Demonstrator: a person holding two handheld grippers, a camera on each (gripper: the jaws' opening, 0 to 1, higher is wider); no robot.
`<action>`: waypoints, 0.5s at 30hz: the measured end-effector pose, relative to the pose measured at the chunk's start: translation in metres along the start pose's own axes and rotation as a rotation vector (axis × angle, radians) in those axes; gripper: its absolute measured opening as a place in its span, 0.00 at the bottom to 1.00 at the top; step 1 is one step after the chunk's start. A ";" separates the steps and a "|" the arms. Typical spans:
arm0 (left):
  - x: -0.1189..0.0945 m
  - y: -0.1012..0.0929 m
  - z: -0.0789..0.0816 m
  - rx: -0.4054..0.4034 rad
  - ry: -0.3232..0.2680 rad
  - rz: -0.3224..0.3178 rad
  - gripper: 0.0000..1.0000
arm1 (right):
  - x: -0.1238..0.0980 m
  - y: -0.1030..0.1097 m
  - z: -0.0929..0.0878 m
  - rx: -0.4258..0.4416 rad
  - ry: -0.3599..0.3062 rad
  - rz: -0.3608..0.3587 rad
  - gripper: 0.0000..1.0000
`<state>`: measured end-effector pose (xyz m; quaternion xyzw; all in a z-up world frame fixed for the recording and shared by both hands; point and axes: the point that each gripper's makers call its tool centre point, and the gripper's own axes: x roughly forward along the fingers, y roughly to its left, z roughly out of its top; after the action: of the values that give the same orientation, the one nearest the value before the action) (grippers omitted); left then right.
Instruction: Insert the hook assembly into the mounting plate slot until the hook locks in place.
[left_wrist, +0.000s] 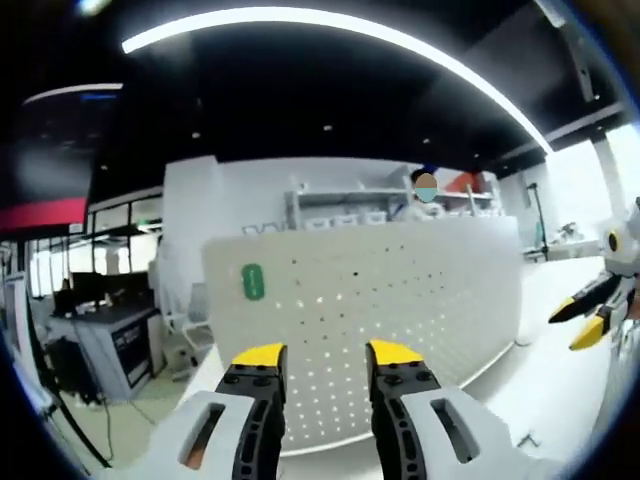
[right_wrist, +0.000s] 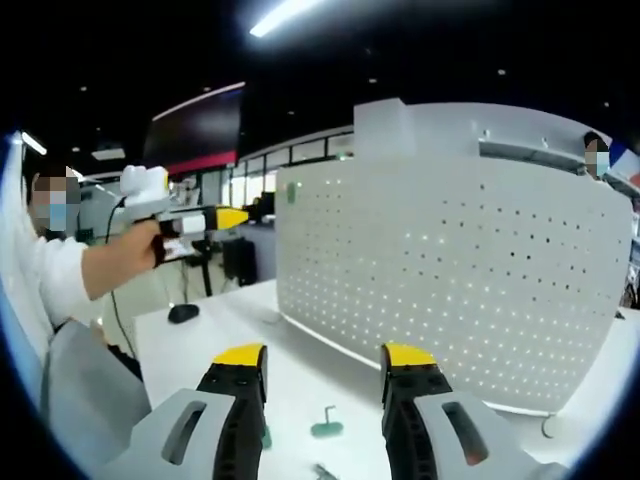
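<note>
Pegboard (right_wrist: 455, 250) upright on table (right_wrist: 200, 340), both tongs (left_wrist: 323, 352) (right_wrist: 325, 355) released, green hook (right_wrist: 327, 424) lying below.

The upright pegboard (right_wrist: 455, 255) blocks the way ahead; bare table (right_wrist: 200, 345) lies open before it.

both views near, facing shared pegboard (left_wrist: 400, 300) (right_wrist: 460, 290)

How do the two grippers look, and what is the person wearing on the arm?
Each gripper has a pale grey body with slotted openings, black ribbed jaws and yellow tips: the left gripper and the right gripper look alike. In the right gripper view, the left gripper also carries a white box on top and shows a red marking on its side. The person's sleeve is white.
</note>
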<state>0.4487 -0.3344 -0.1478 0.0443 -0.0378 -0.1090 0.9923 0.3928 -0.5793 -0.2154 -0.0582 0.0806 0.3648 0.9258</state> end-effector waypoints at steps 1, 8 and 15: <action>-0.001 -0.001 0.000 -0.001 -0.001 -0.002 0.33 | 0.000 0.000 0.000 0.000 -0.001 0.001 0.45; -0.020 -0.008 -0.003 -0.021 0.003 -0.014 0.33 | 0.004 0.000 0.001 -0.008 0.005 0.006 0.45; -0.034 -0.015 -0.007 -0.037 0.006 -0.022 0.33 | 0.010 0.003 -0.001 -0.014 0.012 0.015 0.44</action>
<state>0.4131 -0.3410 -0.1581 0.0265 -0.0323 -0.1203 0.9919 0.3978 -0.5713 -0.2188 -0.0662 0.0840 0.3718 0.9221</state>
